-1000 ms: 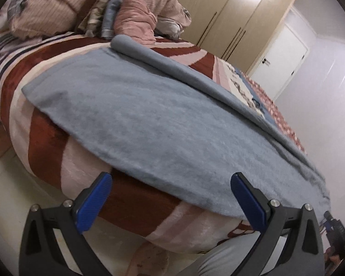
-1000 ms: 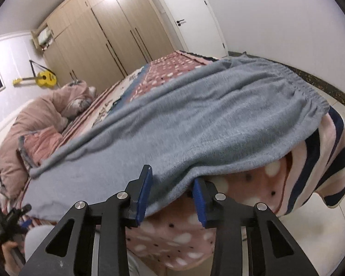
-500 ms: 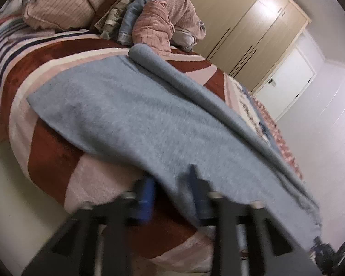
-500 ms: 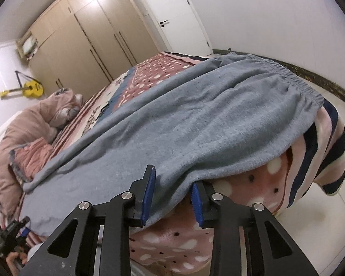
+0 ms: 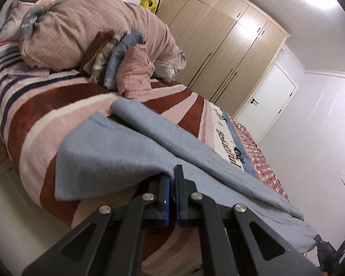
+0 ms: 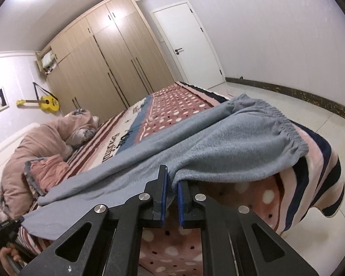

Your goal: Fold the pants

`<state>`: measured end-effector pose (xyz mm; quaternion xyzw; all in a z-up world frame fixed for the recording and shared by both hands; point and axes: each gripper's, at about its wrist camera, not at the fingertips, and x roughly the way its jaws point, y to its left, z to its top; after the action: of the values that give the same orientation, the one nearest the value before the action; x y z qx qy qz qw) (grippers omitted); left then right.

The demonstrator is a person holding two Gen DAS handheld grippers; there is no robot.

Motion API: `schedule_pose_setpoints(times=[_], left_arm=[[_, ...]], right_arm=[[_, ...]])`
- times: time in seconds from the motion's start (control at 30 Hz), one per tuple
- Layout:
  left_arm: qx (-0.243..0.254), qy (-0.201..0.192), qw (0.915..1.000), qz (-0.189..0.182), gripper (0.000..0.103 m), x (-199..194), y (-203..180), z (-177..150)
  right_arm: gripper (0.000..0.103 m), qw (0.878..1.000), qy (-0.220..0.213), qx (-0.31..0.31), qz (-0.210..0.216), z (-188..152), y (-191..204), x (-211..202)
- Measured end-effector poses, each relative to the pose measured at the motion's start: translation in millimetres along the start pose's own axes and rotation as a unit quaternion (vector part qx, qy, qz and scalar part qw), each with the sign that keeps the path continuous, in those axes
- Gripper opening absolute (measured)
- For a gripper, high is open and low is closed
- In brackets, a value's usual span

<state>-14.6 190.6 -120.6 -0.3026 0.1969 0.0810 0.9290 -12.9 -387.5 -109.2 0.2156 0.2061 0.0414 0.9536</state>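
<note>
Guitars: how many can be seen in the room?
1. A yellow guitar hangs on the wall left of the wardrobe, behind the bed's pillow end. Others may be hidden.

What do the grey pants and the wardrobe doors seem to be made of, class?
Grey pants: soft knitted fleece or terry by the look, with a fuzzy matt nap and a gathered elastic waistband. Wardrobe doors: light wood or wood-look laminate, with faint grain and a slight sheen.

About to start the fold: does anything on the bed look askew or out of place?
Nothing alarming. The pants lie flat, the near edge pinched in both the left gripper and the right gripper. Only the far leg rolls up in a ridge.
</note>
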Motion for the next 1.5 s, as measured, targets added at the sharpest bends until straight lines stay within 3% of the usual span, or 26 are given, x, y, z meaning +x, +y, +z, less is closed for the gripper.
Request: schedule_pose_setpoints(times=[0.27,0.53,0.67,0.8,0.93,1.13,1.37,1.4,1.47,1.5], left_arm=[[0.026,-0.038,0.999,-0.002,0.002,-25.6,-11.5,15.2],[0.071,-0.062,0.9955,-0.011,0.002,-18.1,-40.3,52.8],[0.1,-0.044,0.994,0.002,0.002,18.4,-53.2,75.3],[0.123,0.002,0.9922,0.019,0.002,73.3,-58.6,94.2],[0.161,0.024,0.9861,0.032,0.003,116.7,-67.5,106.4],[0.202,0.069,0.976,0.045,0.004,188.6,-76.9,117.8],[0.219,0.123,0.9667,0.05,0.005,248.4,-68.6,107.8],[0.218,0.127,0.9669,0.041,0.005,250.9,-66.4,108.6],[0.218,0.125,0.9677,0.023,0.01,248.9,-65.8,113.6],[0.221,0.122,0.9674,0.014,0.012,243.9,-66.7,117.7]], right_arm=[[0.002,0.999,-0.02,-0.026,0.013,8.3,12.3,-16.1],[0.002,0.995,-0.053,-0.084,0.031,53.6,37.3,-4.1],[0.002,0.993,-0.037,-0.103,0.045,81.4,47.3,29.2],[0.002,0.991,-0.008,-0.121,0.053,105.4,54.1,73.0],[0.002,0.988,0.014,-0.151,0.042,121.8,63.8,119.9],[0.002,0.984,0.044,-0.17,0.02,129.7,65.2,184.2],[0.003,0.981,0.088,-0.171,-0.002,117.8,57.0,244.5],[0.007,0.981,0.095,-0.169,-0.004,115.4,55.9,248.5],[0.026,0.981,0.115,-0.159,0.006,109.6,51.7,256.4],[0.043,0.981,0.121,-0.152,0.012,107.5,50.0,256.8]])
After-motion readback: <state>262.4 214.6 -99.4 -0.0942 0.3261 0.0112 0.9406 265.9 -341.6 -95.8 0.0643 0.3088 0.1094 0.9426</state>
